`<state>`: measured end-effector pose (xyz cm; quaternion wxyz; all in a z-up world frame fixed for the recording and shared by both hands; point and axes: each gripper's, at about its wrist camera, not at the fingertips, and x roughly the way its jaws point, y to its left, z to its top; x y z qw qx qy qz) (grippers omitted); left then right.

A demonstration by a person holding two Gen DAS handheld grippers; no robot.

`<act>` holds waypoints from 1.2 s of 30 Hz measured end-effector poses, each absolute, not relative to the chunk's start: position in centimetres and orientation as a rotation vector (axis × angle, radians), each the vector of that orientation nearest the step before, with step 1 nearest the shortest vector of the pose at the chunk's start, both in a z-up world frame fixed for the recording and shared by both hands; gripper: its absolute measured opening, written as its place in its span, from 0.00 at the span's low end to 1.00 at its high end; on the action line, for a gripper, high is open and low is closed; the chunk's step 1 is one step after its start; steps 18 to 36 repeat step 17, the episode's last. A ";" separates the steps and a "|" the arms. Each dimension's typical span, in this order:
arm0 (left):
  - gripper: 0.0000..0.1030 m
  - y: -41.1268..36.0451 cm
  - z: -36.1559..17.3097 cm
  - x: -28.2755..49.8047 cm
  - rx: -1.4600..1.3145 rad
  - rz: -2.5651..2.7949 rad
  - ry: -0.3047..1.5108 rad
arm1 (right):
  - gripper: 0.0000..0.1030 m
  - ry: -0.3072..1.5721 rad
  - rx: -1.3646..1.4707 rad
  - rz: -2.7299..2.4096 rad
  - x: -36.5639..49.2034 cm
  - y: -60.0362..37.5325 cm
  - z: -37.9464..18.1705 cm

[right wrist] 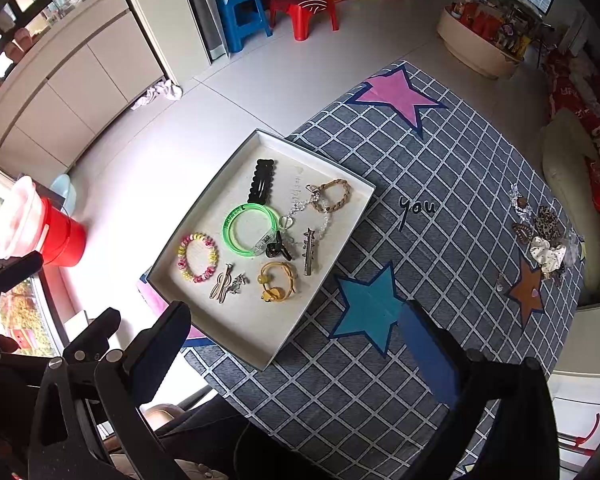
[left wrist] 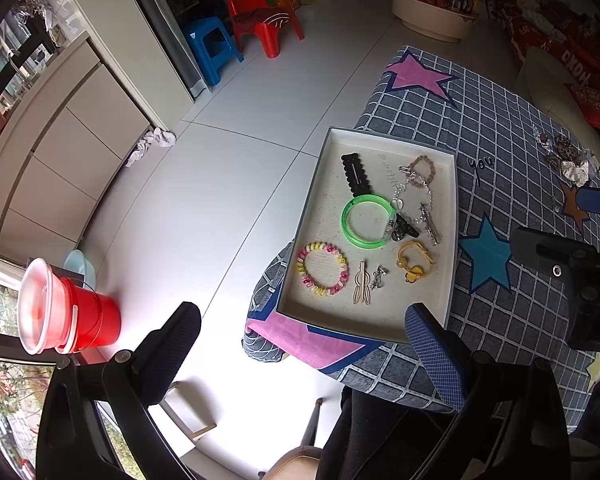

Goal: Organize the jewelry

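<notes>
A shallow white tray (left wrist: 450, 208) (right wrist: 236, 344) lies on the left part of a checked tablecloth and holds several pieces: a green bangle (left wrist: 366, 221) (right wrist: 250, 229), a pink and yellow bead bracelet (left wrist: 322, 268) (right wrist: 197, 258), a black hair clip (left wrist: 356, 174) (right wrist: 262, 182), a yellow hair tie (left wrist: 412, 266) (right wrist: 278, 280) and a braided tan bracelet (right wrist: 334, 196). A small heap of loose hair ties and clips (left wrist: 568, 158) (right wrist: 544, 236) rests near the cloth's far right edge. My left gripper (left wrist: 302, 326) hovers open above the tray's near edge. High over the cloth, my right gripper (right wrist: 296, 320) is open too, holding nothing.
The tablecloth (right wrist: 440, 168) carries pink, blue and orange stars. On the floor to the left stands a red bucket (left wrist: 82, 320) (right wrist: 56, 236). Farther back are a red chair (right wrist: 304, 4), a blue stool (right wrist: 242, 16) and cabinets (left wrist: 60, 128). A cream cushion (right wrist: 568, 184) sits at the right.
</notes>
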<state>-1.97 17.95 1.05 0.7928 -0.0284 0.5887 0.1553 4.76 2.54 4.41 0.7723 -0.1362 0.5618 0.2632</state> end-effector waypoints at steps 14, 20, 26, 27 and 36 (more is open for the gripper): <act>1.00 17.9 1.3 -1.9 -0.048 0.336 1.253 | 1.00 1.218 -0.294 0.571 4.7 2.7 4.3; 1.00 17.8 1.3 -1.9 -0.044 0.338 1.257 | 1.00 1.218 -0.294 0.571 4.7 2.6 4.3; 1.00 17.8 1.3 -1.9 -0.044 0.338 1.257 | 1.00 1.218 -0.294 0.571 4.7 2.6 4.3; 1.00 17.8 1.3 -1.9 -0.044 0.338 1.257 | 1.00 1.218 -0.294 0.571 4.7 2.6 4.3; 1.00 17.8 1.3 -1.9 -0.044 0.338 1.257 | 1.00 1.218 -0.294 0.571 4.7 2.6 4.3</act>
